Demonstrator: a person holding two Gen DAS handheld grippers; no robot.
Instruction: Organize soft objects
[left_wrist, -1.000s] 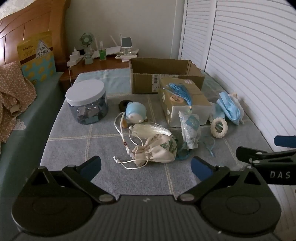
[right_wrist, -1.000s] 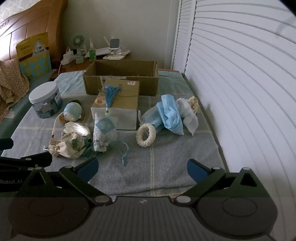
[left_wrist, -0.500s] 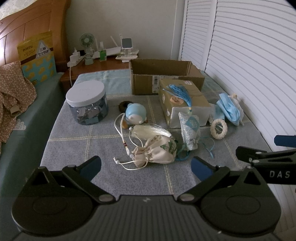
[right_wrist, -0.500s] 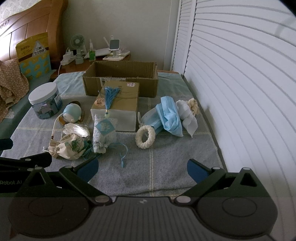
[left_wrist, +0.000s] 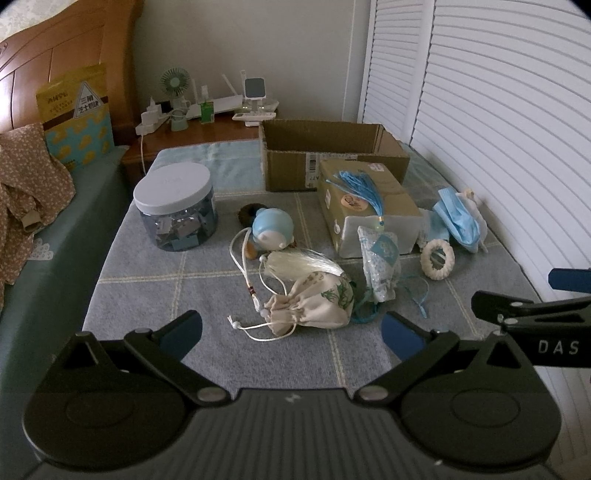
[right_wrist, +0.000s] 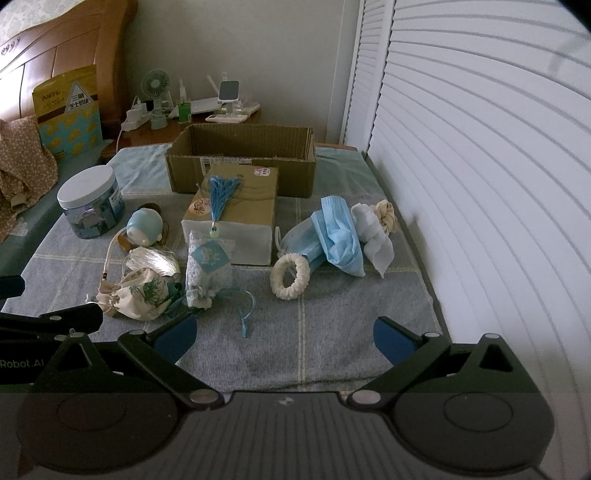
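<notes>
— Left gripper or right gripper: both spread wide and empty. Which sits nearer?

— Left one. Open cardboard box stands at the far end of the mat; the cream drawstring pouch lies straight ahead, just beyond its fingertips, long axis crosswise, cords trailing left.

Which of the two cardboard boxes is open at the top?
The far cardboard box, nearest the nightstand; the closed box before it carries a blue tassel.
</notes>
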